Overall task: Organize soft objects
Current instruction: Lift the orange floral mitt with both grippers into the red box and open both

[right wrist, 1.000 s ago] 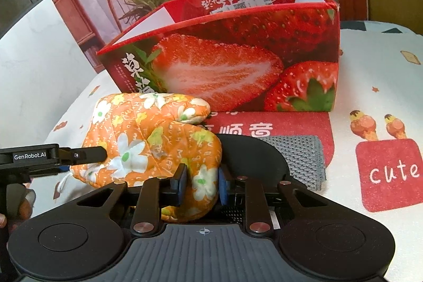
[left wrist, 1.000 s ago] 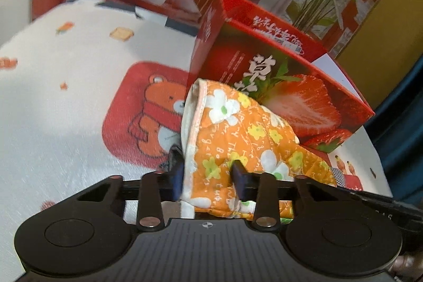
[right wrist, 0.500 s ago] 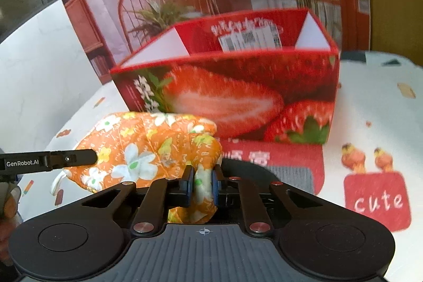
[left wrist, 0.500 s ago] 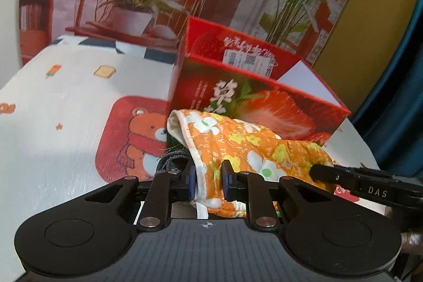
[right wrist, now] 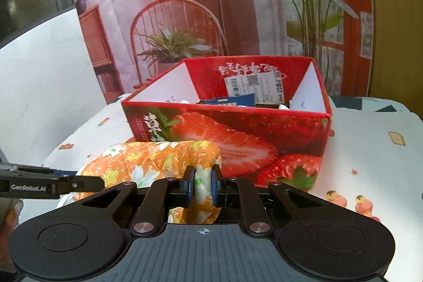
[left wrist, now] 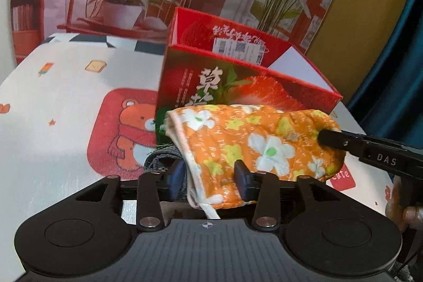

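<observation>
Both grippers tilt downward toward the table; the right gripper has its fingers pinched on the orange floral mitt, held before the strawberry box; the left gripper is opening, mitt cuff between its fingers, pads apparently loose; only the right view shows packets inside the box; only the left shows a grey cloth beneath.

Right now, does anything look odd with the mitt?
Yes: the orange floral mitt hangs bunched between both grippers. The right gripper pinches its tip; the left gripper's jaws are opening around the cuff.
</observation>
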